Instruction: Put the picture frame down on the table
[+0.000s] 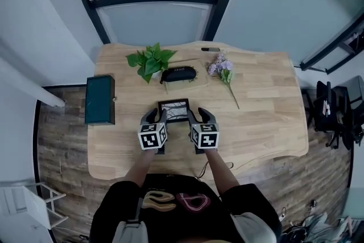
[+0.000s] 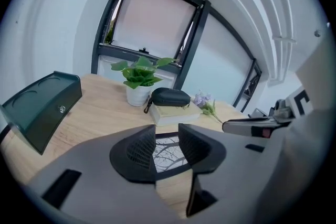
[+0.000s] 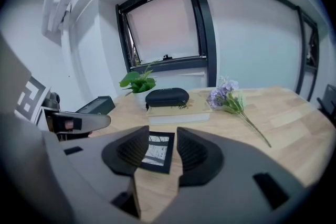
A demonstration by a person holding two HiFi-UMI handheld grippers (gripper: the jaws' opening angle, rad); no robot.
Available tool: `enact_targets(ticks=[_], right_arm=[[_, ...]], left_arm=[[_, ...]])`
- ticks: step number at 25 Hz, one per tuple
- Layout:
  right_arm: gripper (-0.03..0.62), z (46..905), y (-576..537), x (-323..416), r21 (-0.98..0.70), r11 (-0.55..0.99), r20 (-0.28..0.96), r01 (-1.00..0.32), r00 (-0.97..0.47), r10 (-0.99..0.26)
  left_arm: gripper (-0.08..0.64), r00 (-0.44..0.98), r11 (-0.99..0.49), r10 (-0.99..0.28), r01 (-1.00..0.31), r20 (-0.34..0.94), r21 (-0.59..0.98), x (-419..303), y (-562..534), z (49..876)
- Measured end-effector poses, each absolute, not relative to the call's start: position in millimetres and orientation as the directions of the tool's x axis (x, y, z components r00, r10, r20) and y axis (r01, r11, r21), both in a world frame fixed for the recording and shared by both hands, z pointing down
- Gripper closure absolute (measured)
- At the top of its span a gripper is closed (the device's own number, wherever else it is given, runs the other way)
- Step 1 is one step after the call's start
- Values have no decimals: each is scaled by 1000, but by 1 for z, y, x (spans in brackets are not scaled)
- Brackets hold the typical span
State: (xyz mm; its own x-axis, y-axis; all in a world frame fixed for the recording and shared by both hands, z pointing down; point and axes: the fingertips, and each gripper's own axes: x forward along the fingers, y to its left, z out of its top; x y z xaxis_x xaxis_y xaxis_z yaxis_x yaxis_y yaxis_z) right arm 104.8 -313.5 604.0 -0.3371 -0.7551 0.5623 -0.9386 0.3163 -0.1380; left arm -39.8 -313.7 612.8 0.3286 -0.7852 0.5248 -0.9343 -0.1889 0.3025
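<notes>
- Head view is showing the picture frame (image 1: 174, 110) lying flat on the wooden table (image 1: 267, 122), around the middle of the tabletop, between the book (image 1: 187, 84) and the near edge.
- The left gripper (image 1: 156, 118) is hanging just over the frame's left side, and the right gripper (image 1: 200, 117) is hanging just over its right side; neither is touching the frame.
- Left gripper view is showing the left gripper's fingers (image 2: 137, 150) standing well apart and gripping nothing; the frame is appearing on the table through the gap.
- Right gripper view is showing the right gripper's fingers (image 3: 193, 153) likewise spread wide and gripping nothing; the frame's dark border and pale picture are showing below and between them.
- A black zipped case (image 1: 178, 73) is resting on top of the book, towards the far edge.
- A potted plant (image 1: 150, 60) is standing just left of the book, and a sprig of purple flowers (image 1: 223, 68) is lying to its right.
- A dark green box (image 1: 100, 99) is overhanging the table's left edge.
</notes>
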Motion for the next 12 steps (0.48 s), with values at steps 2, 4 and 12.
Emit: enact_targets(ticks=[2, 4, 12], right_arm=[[423, 599, -305, 109, -122, 320, 553, -940, -332, -764], [423, 594, -296, 112, -119, 316, 543, -941, -328, -773], [423, 571, -259, 113, -148, 344, 476, -927, -372, -797]], left_arm=[[411, 333, -200, -796, -933, 506, 300, -38, -304, 605], [411, 325, -198, -809, -935, 491, 293, -40, -294, 600], [411, 344, -232, -837, -927, 425, 294, -36, -257, 573]])
